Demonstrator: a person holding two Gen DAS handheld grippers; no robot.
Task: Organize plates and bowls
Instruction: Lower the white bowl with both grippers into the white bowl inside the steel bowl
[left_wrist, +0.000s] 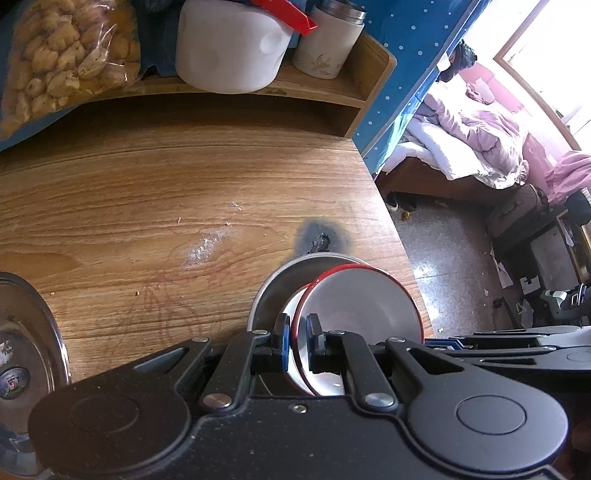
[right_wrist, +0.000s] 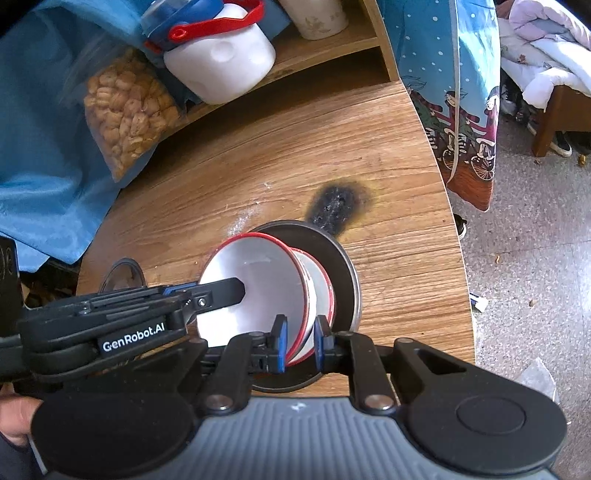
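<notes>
Two white bowls with red rims sit nested and tilted over a round metal plate (left_wrist: 275, 291) near the table's right edge. My left gripper (left_wrist: 298, 341) is shut on the rim of the top bowl (left_wrist: 364, 302). In the right wrist view my right gripper (right_wrist: 300, 341) is shut on the near rim of the stacked bowls (right_wrist: 258, 288), and the left gripper's finger (right_wrist: 225, 291) reaches into the top bowl from the left. The plate also shows in that view (right_wrist: 345, 266). A second metal plate (left_wrist: 26, 343) lies at the table's left.
A wooden shelf (left_wrist: 332, 85) at the back holds a white jug (left_wrist: 229, 48), a steel-lidded canister (left_wrist: 328, 40) and a bag of snacks (left_wrist: 62, 55). A burn mark (left_wrist: 321, 240) lies behind the plate. The table edge (left_wrist: 402, 251) drops to the floor on the right.
</notes>
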